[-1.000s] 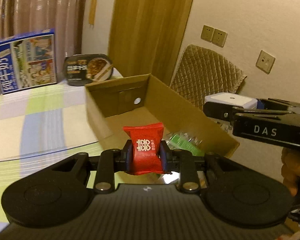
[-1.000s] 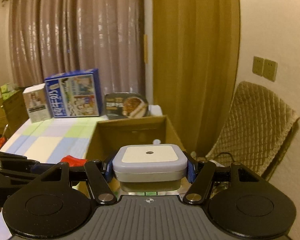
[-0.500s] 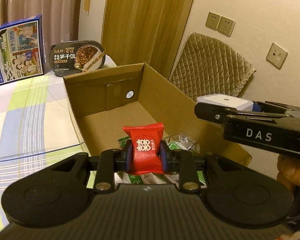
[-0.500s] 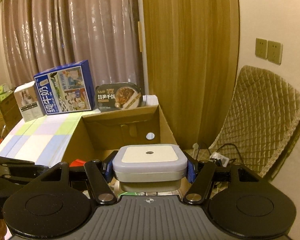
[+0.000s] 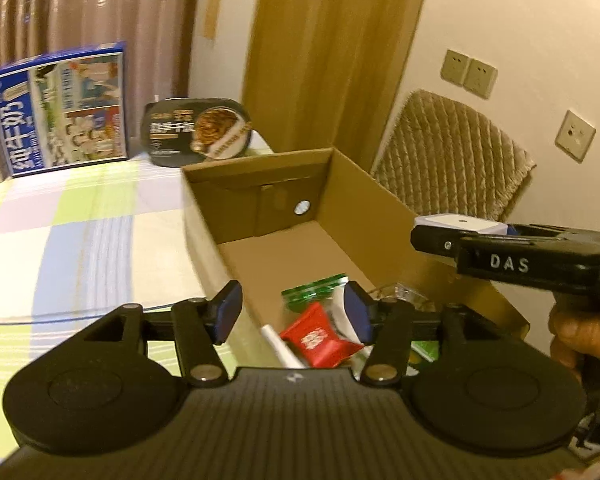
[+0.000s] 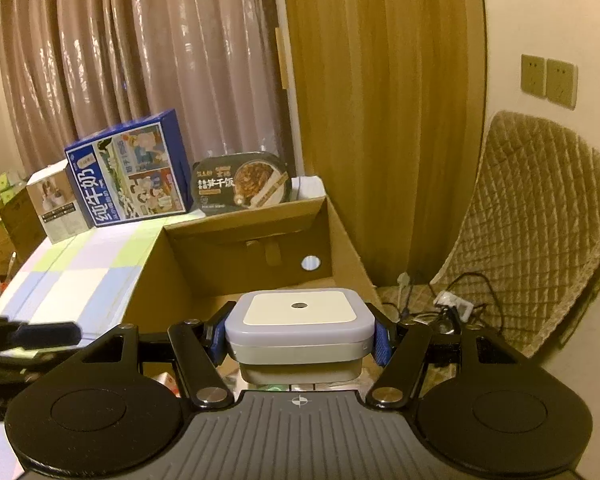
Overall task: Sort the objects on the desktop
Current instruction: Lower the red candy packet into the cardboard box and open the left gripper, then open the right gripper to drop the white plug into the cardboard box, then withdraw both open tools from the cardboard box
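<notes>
At lower centre of the left view, the left gripper [image 5: 292, 316] stands spread apart above the cardboard box [image 5: 372, 196]; the red packet [image 5: 318, 338] lies inside. The right gripper [image 6: 299, 334] clamps a white square case [image 6: 298, 320], likely next to lower in.

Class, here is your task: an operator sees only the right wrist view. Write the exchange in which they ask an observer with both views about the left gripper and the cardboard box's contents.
Operator: My right gripper grips the white case. Is the left gripper holding anything?
Observer: No. The left gripper is open, with its fingers apart and nothing between them.
Operator: What is inside the cardboard box at my end?
Observer: A red packet is down in the box, below the left fingers, with a green packet just beyond it.
</notes>
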